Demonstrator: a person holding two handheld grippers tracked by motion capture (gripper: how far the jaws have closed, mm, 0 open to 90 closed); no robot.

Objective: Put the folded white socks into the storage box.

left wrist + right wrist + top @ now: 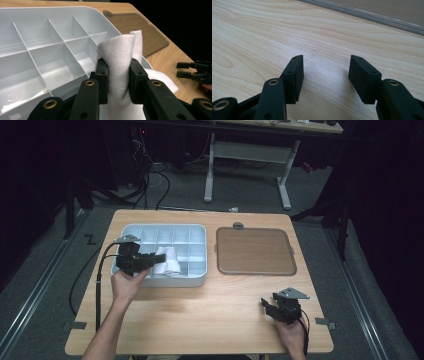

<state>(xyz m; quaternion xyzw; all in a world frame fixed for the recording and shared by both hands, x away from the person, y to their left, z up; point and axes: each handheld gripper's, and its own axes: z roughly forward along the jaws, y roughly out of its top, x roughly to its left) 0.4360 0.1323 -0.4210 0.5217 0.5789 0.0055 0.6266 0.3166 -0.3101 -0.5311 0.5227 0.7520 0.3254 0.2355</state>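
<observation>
Left tool (117, 80) pinches white cloth (120, 57) over grey tray (37, 50); right tool (325, 75) gapes empty.

Open wood across the near half of the bench (200, 320), free for passage from side to side. Far left blocked by the grey compartment tray (197, 231), with thin upright dividers between cells. White cloth (166, 261) bunched over the tray's near cells, pinched in the left claw (150, 261), closing off that stretch. Far right taken by the flat brown lid (255, 251), low and easily crossed. Narrow bare strip between tray and lid. Right claw (266, 306) at the near right, jaws apart over bare wood.
</observation>
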